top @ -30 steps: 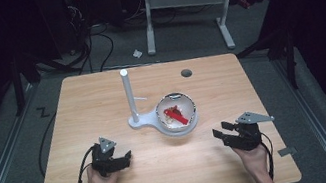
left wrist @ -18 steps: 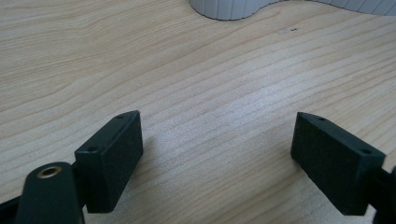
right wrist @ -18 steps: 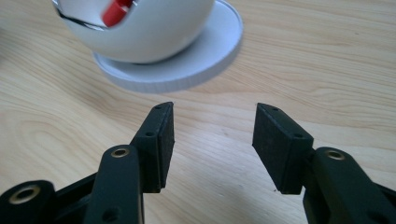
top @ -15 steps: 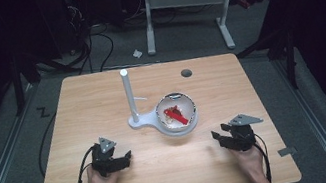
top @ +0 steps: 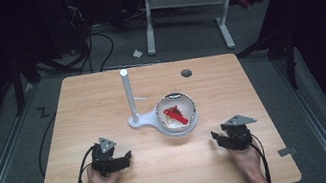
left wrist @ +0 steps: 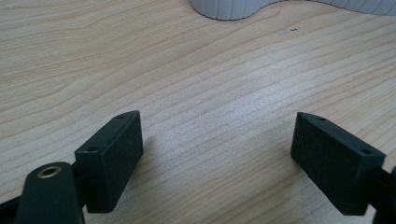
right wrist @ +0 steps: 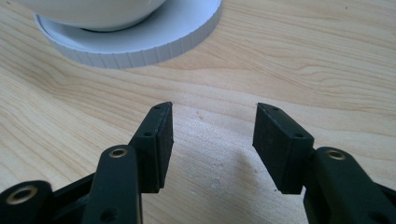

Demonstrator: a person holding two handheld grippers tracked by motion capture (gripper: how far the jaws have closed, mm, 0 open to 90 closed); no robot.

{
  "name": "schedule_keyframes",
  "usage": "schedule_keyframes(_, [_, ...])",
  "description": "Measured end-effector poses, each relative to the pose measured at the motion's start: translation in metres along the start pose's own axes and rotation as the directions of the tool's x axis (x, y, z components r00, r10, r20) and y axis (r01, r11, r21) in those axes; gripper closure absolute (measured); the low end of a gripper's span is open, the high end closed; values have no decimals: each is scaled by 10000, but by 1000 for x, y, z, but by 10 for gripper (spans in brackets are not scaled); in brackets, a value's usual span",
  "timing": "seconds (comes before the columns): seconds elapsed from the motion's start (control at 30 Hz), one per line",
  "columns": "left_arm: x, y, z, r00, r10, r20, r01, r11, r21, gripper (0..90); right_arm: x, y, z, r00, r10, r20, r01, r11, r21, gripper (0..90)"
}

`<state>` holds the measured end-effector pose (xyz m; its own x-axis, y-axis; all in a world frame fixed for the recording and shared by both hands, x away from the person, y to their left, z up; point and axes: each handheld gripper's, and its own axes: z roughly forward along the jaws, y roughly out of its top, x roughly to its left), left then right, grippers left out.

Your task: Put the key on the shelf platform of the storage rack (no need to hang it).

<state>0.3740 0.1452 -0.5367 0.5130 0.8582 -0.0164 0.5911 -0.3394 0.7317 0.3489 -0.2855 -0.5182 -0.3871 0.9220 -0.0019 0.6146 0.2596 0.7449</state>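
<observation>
two grippers sit at the near edge of the wooden table, one in each hand, both empty

left gripper is near-left, jaws spread wide, pointing right and a bit forward toward the middle. left gripper view: only bare wood grain between the pads, pads low over the surface; cannot tell if they touch it. ribbed edge of the white stand base shows at the top, well ahead of the jaws

right gripper is near-right, jaws parted to a moderate gap, narrower than the left. grey three-cornered plate on top, cable trailing back by the hand. right gripper view: nothing between the pads, just tabletop; round ribbed part of the base sits ahead and left, with the white bowl's underside resting on it

mid-table, between and beyond both grippers: white bowl sits on the round end of the base. red object lies inside the bowl, shape too small to tell. white upright post rises from the base's left end, just beside the bowl

far side: dark round hole in the tabletop near the back edge. beyond the table, dark floor with cables and a white desk frame
</observation>
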Motion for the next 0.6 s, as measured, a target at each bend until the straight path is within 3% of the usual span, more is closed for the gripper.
schedule_keyframes(0.23, [0,0,0,10000,1,1,-1,10000,1,172,2,-5,9,9998,-214,45,212,9991,372,464])
schedule_keyframes(0.6, [0,0,0,10000,-4,-6,4,10000,2,172,2,-8,10,9997,-244,-36,244,9995,209,438])
